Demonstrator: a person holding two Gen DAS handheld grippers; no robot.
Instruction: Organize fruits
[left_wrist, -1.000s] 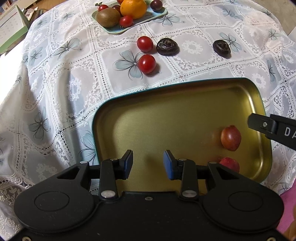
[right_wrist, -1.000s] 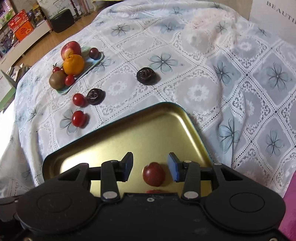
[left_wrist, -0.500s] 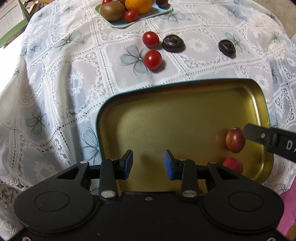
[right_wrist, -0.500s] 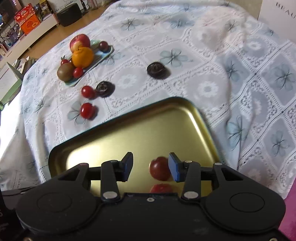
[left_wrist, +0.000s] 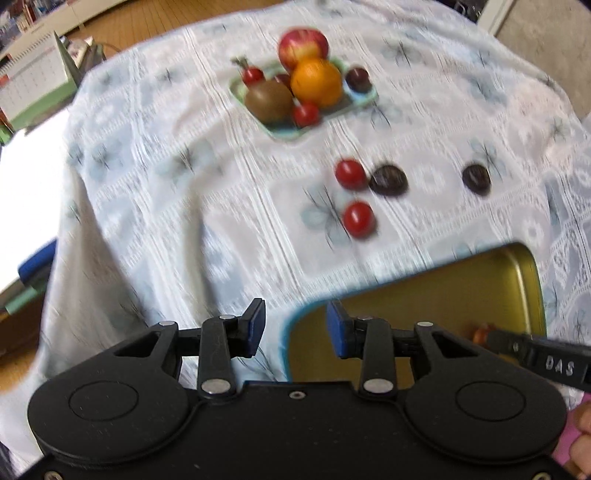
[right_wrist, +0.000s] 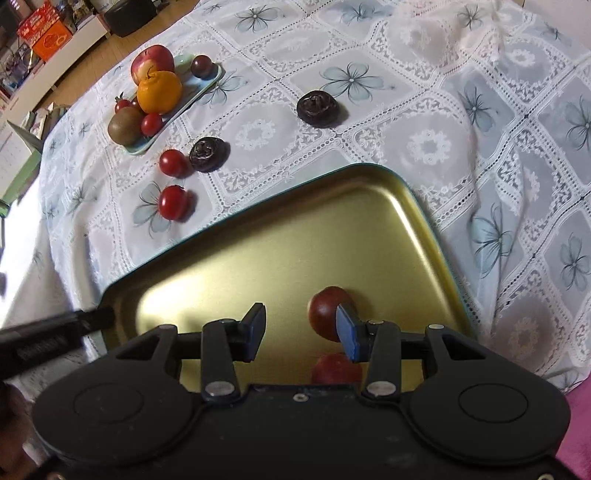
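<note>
1. We see our left gripper (left_wrist: 295, 328) with its blue pads a moderate gap apart and nothing between them; it hangs over the near left corner of the gold tray (left_wrist: 443, 295), one pad above the lace tablecloth (left_wrist: 184, 206), the other above the tray.
2. Our right gripper (right_wrist: 301, 332) also has its pads parted with empty air between them. A dark red fruit (right_wrist: 325, 312) lies on the gold tray (right_wrist: 295, 240) just behind the right-hand pad, partly hidden by it; we cannot tell whether the pad touches it.
3. A second reddish fruit (right_wrist: 334, 367) lies on the tray nearer to us, just below the first and partly hidden by the gripper body.
4. Beyond the tray, two cherry tomatoes (right_wrist: 173, 162) (right_wrist: 173, 201) sit on the cloth, one farther and one nearer.
5. A dark wrinkled fruit (right_wrist: 207, 153) lies just beside the farther tomato; another dark wrinkled fruit (right_wrist: 317, 107) lies well apart to the right.
6. The small pale green plate (right_wrist: 207, 83) at the far left holds an apple (right_wrist: 151, 62), an orange (right_wrist: 159, 92), a kiwi (right_wrist: 123, 127), a dark plum (right_wrist: 201, 65) and small red tomatoes.
7. The left view is blurred.
</note>
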